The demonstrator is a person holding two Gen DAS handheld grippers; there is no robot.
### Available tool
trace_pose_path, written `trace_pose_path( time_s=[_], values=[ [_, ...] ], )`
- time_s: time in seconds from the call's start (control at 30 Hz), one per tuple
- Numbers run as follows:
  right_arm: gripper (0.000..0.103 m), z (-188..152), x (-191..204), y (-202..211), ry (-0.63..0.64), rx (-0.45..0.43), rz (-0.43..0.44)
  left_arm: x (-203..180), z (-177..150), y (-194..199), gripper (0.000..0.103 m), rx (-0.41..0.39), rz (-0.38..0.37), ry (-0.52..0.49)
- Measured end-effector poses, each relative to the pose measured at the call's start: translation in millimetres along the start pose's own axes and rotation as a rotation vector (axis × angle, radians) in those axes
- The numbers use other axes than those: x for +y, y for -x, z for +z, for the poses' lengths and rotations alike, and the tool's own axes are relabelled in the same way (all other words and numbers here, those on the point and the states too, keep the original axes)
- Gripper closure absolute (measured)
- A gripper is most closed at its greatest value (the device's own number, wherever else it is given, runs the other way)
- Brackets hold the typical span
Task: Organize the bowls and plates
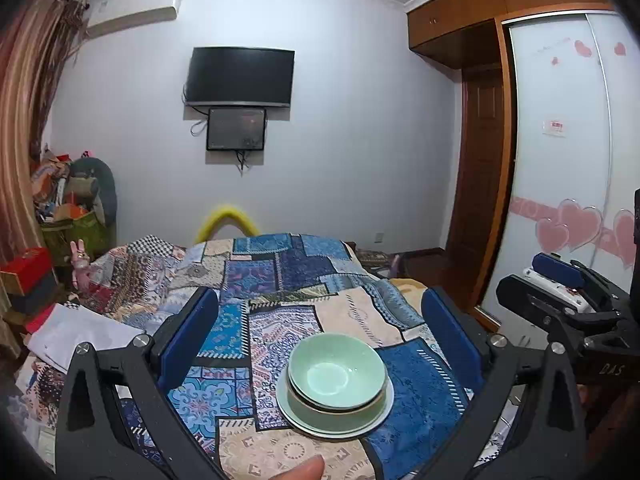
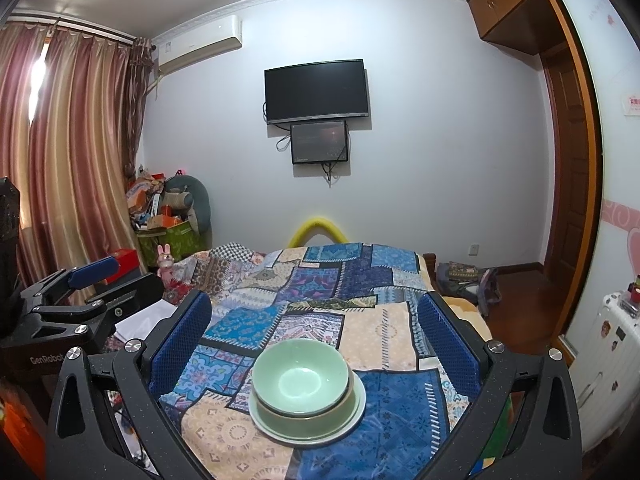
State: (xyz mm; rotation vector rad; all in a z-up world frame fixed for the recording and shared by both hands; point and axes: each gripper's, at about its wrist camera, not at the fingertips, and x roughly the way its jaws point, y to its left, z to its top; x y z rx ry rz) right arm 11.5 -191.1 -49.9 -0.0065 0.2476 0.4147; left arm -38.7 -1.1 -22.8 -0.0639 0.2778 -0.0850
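My left claw (image 1: 320, 332) is spread wide, its blue pads at the left and right of the frame's lower half, gripping nothing. Between them, low and just right of centre, sits the stack: a pale green bowl (image 1: 337, 374) nested in a darker green bowl (image 1: 332, 416), both on a pale plate (image 1: 384, 410), resting on the patchwork bedspread (image 1: 276, 276). A fingertip (image 1: 302, 470) shows at the bottom edge.

My right claw (image 2: 314, 336) is spread just as wide and empty, with the same stack low in the centre of its frame: top bowl (image 2: 301, 378), lower bowl (image 2: 304, 420), plate (image 2: 358, 404).

At the right edge of the left view, the other gripper's body bears the letters "DAS" (image 1: 610, 370). At the lower left of the right view, the other gripper reads "GenRobot" (image 2: 46, 359), partly cut off. Small print on the wall air conditioner (image 2: 200, 42) in the upper left, and on the pink label (image 2: 632, 105) at the right edge, is too small to read.
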Motion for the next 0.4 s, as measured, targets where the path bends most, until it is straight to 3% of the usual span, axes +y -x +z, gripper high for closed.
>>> trace_pose_path(
  time_s=[0.4],
  values=[
    [0.0,-1.9,-1.5,-3.4,-0.009,0.015,0.001,4.3,-1.8,-4.2,0.0,0.005,-0.002,0.021]
  ],
)
